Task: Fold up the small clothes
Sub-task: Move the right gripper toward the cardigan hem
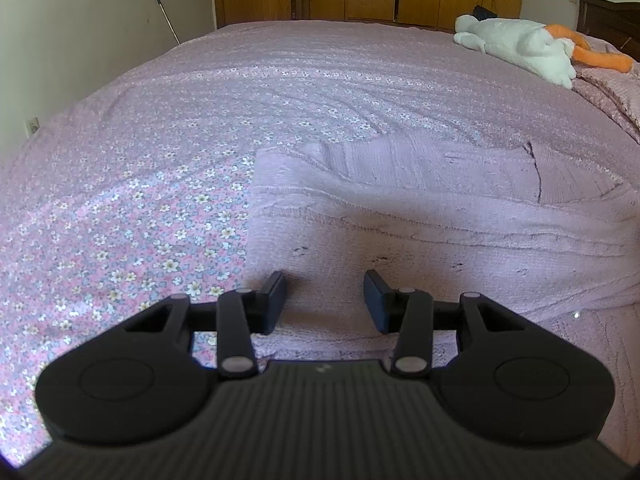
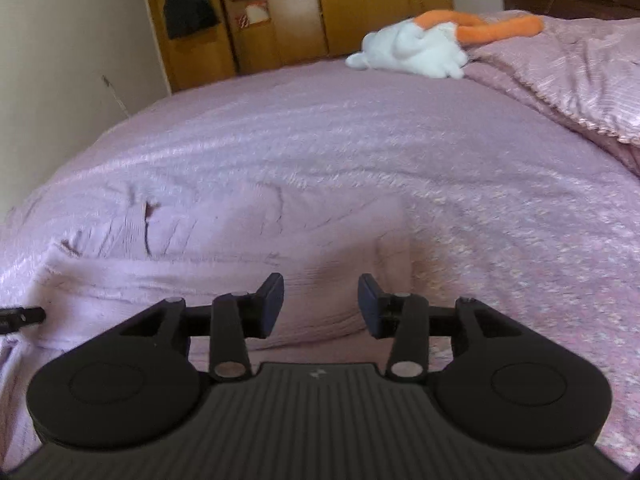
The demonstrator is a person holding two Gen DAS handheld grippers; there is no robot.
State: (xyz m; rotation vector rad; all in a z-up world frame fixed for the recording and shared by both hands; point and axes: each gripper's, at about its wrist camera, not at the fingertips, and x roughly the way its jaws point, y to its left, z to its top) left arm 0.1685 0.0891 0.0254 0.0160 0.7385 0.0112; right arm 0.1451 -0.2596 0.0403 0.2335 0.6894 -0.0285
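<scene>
The left gripper (image 1: 325, 300) hangs just over the near edge of the lilac knit top (image 1: 420, 220), jaws wide and holding nothing. The right gripper (image 2: 320, 304) hangs over the same top (image 2: 224, 280), jaws wide too. The top lies folded on the flowery bedspread (image 1: 140, 184); that view is blurry. Far past the top lies a white soft toy (image 1: 516, 46).

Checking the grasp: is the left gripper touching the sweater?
Cannot tell. In the left wrist view the open left gripper overlaps the sweater, but no contact or gap shows.
</scene>
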